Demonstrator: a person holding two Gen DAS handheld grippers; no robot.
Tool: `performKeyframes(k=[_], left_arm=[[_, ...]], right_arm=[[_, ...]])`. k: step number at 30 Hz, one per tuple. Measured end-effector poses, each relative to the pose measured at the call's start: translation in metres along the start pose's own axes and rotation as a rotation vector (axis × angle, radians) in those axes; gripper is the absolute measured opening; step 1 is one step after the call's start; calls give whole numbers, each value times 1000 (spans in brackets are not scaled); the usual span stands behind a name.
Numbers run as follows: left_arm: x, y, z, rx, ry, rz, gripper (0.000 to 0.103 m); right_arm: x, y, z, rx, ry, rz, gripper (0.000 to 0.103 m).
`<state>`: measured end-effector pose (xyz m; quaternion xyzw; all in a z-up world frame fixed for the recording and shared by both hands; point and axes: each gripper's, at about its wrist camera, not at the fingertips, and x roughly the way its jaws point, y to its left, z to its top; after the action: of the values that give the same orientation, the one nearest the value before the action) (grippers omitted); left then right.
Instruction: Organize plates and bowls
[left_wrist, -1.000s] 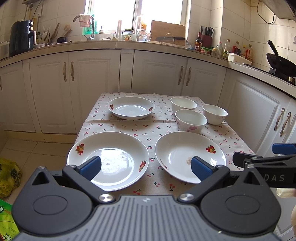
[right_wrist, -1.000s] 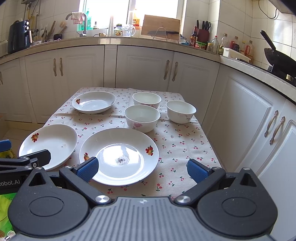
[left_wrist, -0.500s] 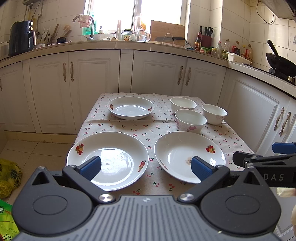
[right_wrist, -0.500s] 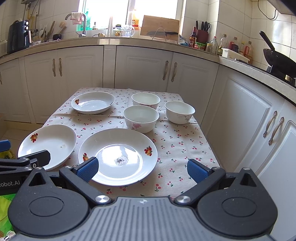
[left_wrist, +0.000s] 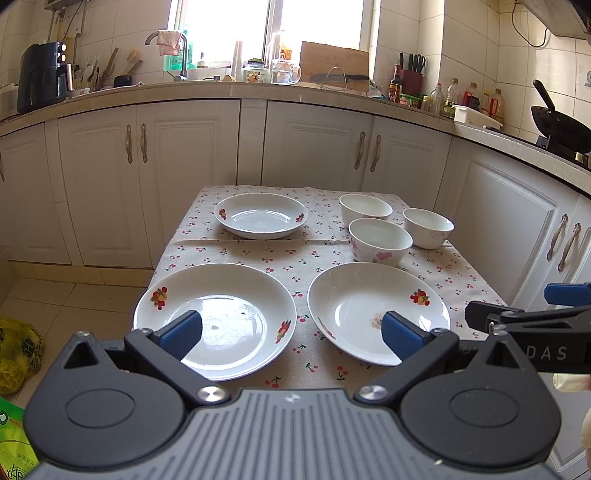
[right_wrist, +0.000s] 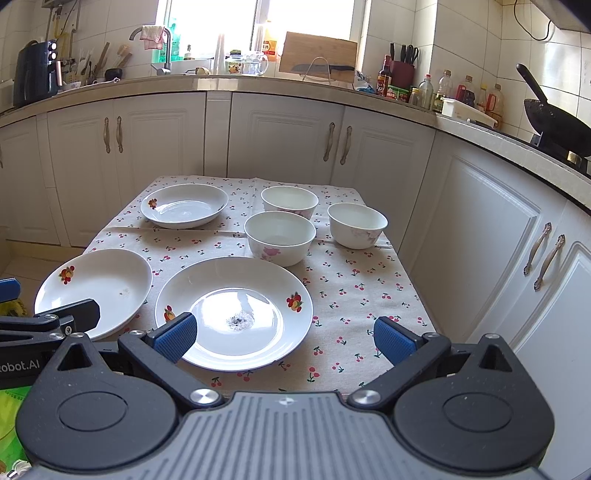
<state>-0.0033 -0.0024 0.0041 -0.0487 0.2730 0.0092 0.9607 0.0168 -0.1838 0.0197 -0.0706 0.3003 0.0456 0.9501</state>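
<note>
Both the left tongs and right tongs gape wide and empty above three white fruit-print ceramic plates and three white floral bowls on the cherry-cloth desk.

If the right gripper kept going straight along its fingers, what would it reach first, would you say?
Most likely the near white plate with fruit prints, which lies just ahead of the open right gripper on the cherry-print tablecloth. The gripper's height above it is unclear.
</note>
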Motion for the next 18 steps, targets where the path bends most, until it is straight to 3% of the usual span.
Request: performKeyframes(k=[18], left_arm=[[-1,0,0,3,-2,-4,102]], right_arm=[[1,-1,0,-3,-2,-2,103]])
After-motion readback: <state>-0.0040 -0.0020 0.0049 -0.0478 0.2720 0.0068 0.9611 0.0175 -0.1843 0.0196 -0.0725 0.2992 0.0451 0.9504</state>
